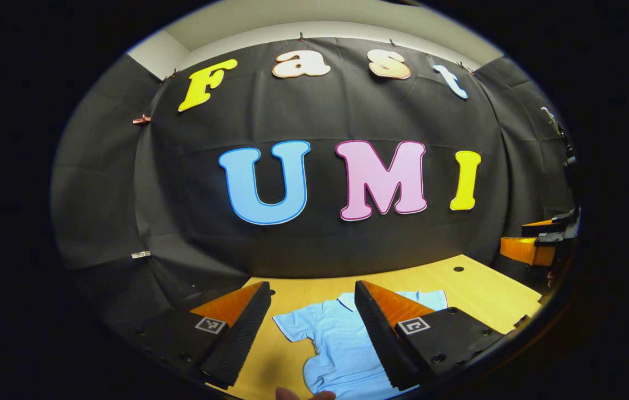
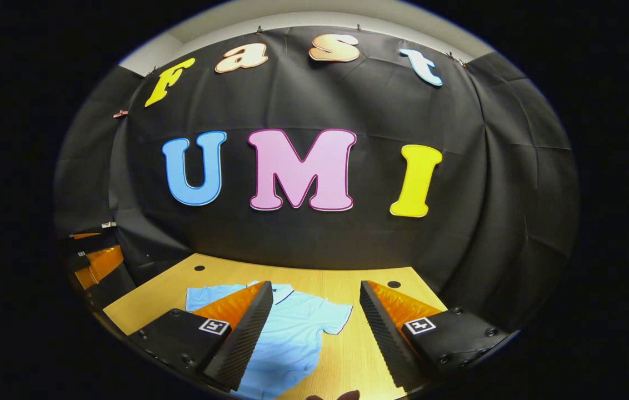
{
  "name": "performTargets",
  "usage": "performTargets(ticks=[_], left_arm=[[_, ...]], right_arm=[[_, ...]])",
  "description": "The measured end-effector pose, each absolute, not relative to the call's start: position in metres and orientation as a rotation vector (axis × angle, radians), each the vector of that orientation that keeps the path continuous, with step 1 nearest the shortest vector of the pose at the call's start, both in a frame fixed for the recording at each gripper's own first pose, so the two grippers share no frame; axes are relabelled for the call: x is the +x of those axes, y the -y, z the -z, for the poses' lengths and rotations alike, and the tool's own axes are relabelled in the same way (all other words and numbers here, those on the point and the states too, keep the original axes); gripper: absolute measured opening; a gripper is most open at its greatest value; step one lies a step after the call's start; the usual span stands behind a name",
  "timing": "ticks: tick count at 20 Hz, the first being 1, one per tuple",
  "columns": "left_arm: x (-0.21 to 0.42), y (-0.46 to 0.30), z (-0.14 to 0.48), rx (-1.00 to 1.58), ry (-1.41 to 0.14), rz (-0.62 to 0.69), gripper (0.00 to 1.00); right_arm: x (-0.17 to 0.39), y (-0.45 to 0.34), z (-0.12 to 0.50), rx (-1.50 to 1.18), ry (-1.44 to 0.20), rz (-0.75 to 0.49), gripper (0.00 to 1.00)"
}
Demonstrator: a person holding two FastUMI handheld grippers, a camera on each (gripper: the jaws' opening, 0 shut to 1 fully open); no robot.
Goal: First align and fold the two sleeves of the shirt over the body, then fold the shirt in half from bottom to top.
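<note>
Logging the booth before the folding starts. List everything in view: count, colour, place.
Short-sleeved polo shirt: one, light blue, spread flat on the table, both sleeves out to the sides, not yet folded.
Wooden table: one, light tan with small dark round holes near its far edge, against the black cloth wall.
Black cloth wall: one, behind the table.
Left gripper: one, above the shirt, fingers apart, holding nothing.
Right gripper: one, above the shirt, fingers apart, holding nothing.
</note>
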State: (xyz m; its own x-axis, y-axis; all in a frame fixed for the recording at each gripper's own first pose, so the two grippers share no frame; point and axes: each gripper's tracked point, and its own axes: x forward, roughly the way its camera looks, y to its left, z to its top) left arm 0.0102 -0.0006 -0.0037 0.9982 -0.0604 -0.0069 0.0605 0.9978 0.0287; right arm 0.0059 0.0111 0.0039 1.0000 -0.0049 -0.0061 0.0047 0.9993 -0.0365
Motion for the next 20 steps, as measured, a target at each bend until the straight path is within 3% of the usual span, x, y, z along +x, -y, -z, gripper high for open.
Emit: performTargets(ticks=[4, 8, 20], left_arm=[[0.013, -0.003, 0.004, 0.034, -0.009, 0.059, 0.96], [0.017, -0.004, 0.008, 0.042, -0.02, 0.057, 0.96], [0.029, -0.006, 0.027, 0.061, -0.094, 0.026, 0.96]], right_arm=[[0.022, -0.011, 0.0, -0.036, -0.036, 0.007, 0.98], [0.076, -0.003, 0.014, -0.012, -0.105, 0.031, 0.97], [0.231, 0.065, 0.168, 0.076, -0.468, 0.129, 0.98]])
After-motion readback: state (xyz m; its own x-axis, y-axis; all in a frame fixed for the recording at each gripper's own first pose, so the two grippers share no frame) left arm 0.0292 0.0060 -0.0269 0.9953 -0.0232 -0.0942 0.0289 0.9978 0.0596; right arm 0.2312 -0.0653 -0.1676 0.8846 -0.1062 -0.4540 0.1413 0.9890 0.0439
